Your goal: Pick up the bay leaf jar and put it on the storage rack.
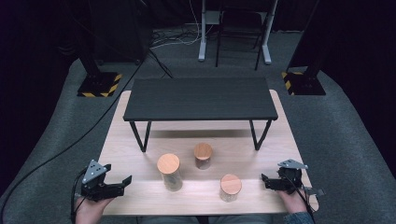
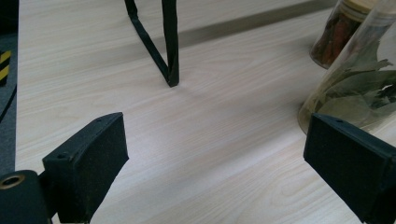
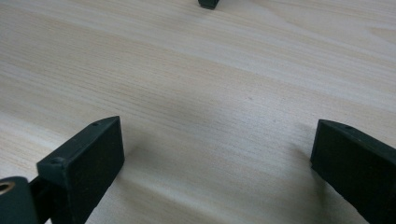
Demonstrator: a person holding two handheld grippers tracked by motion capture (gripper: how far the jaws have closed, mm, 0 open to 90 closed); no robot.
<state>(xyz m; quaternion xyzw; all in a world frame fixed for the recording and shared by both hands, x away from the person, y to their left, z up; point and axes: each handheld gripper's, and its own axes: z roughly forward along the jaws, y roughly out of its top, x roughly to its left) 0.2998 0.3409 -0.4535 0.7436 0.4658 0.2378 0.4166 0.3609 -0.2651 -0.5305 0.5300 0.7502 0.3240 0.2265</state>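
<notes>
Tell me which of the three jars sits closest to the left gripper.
The tall jar holding pale green leaves, leftmost of the three. The left gripper points at it with open jaws; the other two jars stand farther right.

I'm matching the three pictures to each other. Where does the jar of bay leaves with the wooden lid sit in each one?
High view: the jar of bay leaves stands left of centre, nearest the left gripper.
Left gripper view: at the right edge, just beyond the right jaw.
Right gripper view: not in it.
Shared landmark: the black shelf's leg, on the light wooden table.
</notes>
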